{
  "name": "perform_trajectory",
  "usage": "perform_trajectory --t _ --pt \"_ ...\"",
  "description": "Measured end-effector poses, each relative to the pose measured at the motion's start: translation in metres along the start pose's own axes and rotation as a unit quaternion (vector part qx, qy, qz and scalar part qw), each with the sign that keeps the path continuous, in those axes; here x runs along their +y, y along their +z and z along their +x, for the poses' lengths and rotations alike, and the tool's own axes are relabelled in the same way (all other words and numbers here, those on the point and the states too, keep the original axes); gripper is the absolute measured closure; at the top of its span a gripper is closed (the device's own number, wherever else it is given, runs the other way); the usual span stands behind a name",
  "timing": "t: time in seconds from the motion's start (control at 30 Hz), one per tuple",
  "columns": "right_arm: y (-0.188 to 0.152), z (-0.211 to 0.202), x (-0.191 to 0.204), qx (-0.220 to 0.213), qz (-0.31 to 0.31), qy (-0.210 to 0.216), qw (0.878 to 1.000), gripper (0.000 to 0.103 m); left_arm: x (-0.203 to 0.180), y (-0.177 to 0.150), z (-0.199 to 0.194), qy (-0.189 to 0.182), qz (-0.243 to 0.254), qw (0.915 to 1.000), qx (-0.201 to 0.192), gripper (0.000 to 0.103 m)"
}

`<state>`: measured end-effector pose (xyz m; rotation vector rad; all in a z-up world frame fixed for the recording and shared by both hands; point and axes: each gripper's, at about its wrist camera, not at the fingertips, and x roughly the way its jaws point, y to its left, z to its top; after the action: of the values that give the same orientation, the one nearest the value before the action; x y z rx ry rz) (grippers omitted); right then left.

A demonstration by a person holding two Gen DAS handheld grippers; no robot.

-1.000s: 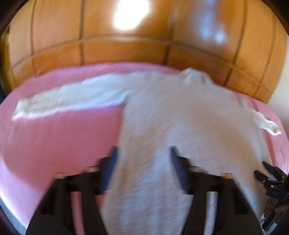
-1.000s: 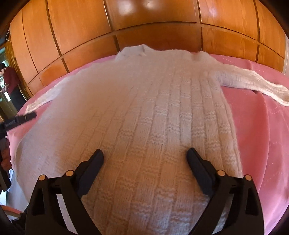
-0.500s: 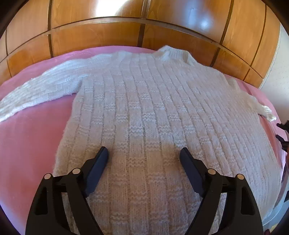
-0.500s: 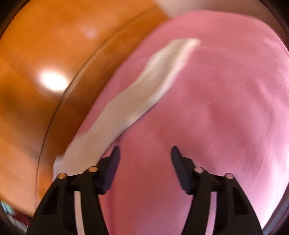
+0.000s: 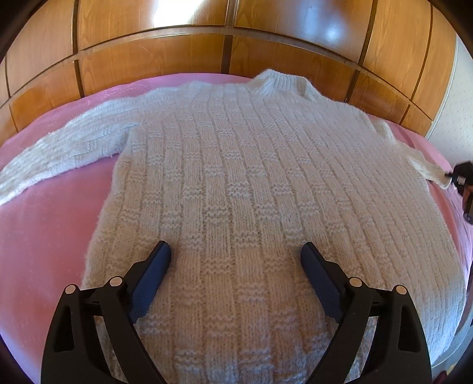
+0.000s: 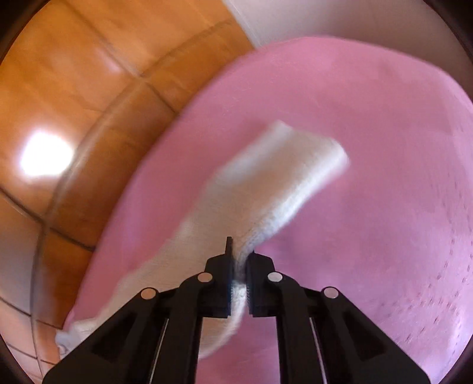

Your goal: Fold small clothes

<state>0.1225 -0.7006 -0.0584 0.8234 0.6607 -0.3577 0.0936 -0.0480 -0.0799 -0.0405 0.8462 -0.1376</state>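
A white knitted sweater (image 5: pixel 251 183) lies flat and face up on a pink bedspread (image 5: pixel 44 230), collar toward the wooden wall. My left gripper (image 5: pixel 236 260) hovers low over the sweater's lower body, its jaws still opening, wide apart with nothing pinched between them. The left sleeve (image 5: pixel 68 147) stretches out to the left. In the right wrist view my right gripper (image 6: pixel 240 263) is shut on the right sleeve (image 6: pixel 280 177), pinching the knit near its cuff end. That same gripper (image 5: pixel 462 180) shows at the far right edge of the left wrist view.
Glossy wooden wardrobe panels (image 5: pixel 207 50) stand right behind the bed. A pale wall (image 6: pixel 340 20) runs beyond the bed's right corner. The bed's near right edge (image 5: pixel 455 348) drops off by the sweater's hem.
The right gripper swung from the sweater's body to the right sleeve, rolled, and closed on it. The left gripper moved in lower over the hem and spread its jaws wider.
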Motion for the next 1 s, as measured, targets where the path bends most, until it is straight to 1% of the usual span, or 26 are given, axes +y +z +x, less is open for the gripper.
perform_trajectory --t 0.03,0.07,0.1,0.17,0.2,0.27,0.33,0.37,0.47,0.57,0.6,0.63,0.67,0.7,0.73,0.8,0.87,0.9,0.93,1.0 --pt "-0.003 -0.007 0.018 0.000 -0.019 0.025 1.000 0.097 0.000 0.000 0.000 -0.001 -0.001 1.0000 0.000 0.014" --pt "-0.006 -0.012 0.033 -0.001 -0.036 0.040 0.999 0.097 0.001 0.000 0.000 -0.002 -0.002 1.0000 0.000 0.013" --pt "-0.011 -0.021 0.059 0.000 -0.061 0.069 0.996 0.097 0.001 0.000 0.000 -0.004 -0.003 1.0000 0.000 0.013" --pt "-0.024 -0.030 0.096 0.006 -0.093 0.119 0.989 0.097 0.002 0.000 0.000 -0.008 -0.006 1.0000 -0.001 0.013" --pt "-0.036 -0.036 0.127 0.013 -0.119 0.150 0.981 0.097 0.003 0.000 0.000 -0.010 -0.008 0.9999 -0.001 0.013" --pt "-0.060 -0.040 0.171 0.030 -0.149 0.194 0.969 0.097 0.004 0.000 -0.001 -0.012 -0.009 0.9999 -0.002 0.013" --pt "-0.087 -0.039 0.207 0.049 -0.175 0.224 0.958 0.097 0.005 0.000 -0.002 -0.017 -0.012 0.9998 -0.002 0.013" --pt "-0.109 -0.036 0.232 0.066 -0.193 0.242 0.948 0.097 0.005 0.000 -0.002 -0.018 -0.012 0.9998 -0.002 0.013" --pt "-0.161 -0.026 0.276 0.113 -0.224 0.273 0.929 0.097 0.007 0.001 -0.004 -0.026 -0.017 0.9995 -0.003 0.013" --pt "-0.225 -0.011 0.320 0.163 -0.268 0.286 0.905 0.097 0.008 0.001 -0.006 -0.031 -0.021 0.9993 -0.002 0.013" --pt "-0.239 -0.008 0.327 0.175 -0.280 0.287 0.899 0.096 0.008 0.002 -0.006 -0.033 -0.022 0.9992 -0.002 0.013" --pt "-0.250 -0.003 0.334 0.186 -0.291 0.287 0.893 0.090 0.009 0.002 -0.006 -0.036 -0.023 0.9991 -0.001 0.013" --pt "-0.265 0.001 0.339 0.203 -0.298 0.286 0.888 0.080 0.010 0.003 -0.007 -0.039 -0.026 0.9989 0.000 0.013" --pt "-0.269 0.008 0.340 0.209 -0.297 0.286 0.887 0.053 0.012 0.004 -0.008 -0.046 -0.032 0.9984 0.000 0.013" --pt "-0.272 0.008 0.339 0.207 -0.297 0.287 0.887 0.049 0.014 0.005 -0.009 -0.054 -0.038 0.9978 0.001 0.013" --pt "-0.268 0.004 0.332 0.204 -0.296 0.290 0.887 0.049 0.020 0.009 -0.012 -0.071 -0.053 0.9960 0.003 0.013" --pt "-0.265 0.001 0.322 0.199 -0.288 0.290 0.891 0.049 0.027 0.015 -0.016 -0.097 -0.078 0.9923 0.004 0.013" --pt "-0.267 -0.004 0.317 0.193 -0.284 0.288 0.894 0.046 0.030 0.021 -0.018 -0.109 -0.090 0.9900 0.004 0.013" --pt "-0.259 -0.010 0.299 0.187 -0.275 0.284 0.899 0.045 0.032 0.027 -0.018 -0.117 -0.098 0.9882 0.001 0.015" --pt "-0.249 -0.019 0.280 0.181 -0.260 0.275 0.908 0.042 0.032 0.044 -0.018 -0.131 -0.107 0.9855 -0.006 0.015"
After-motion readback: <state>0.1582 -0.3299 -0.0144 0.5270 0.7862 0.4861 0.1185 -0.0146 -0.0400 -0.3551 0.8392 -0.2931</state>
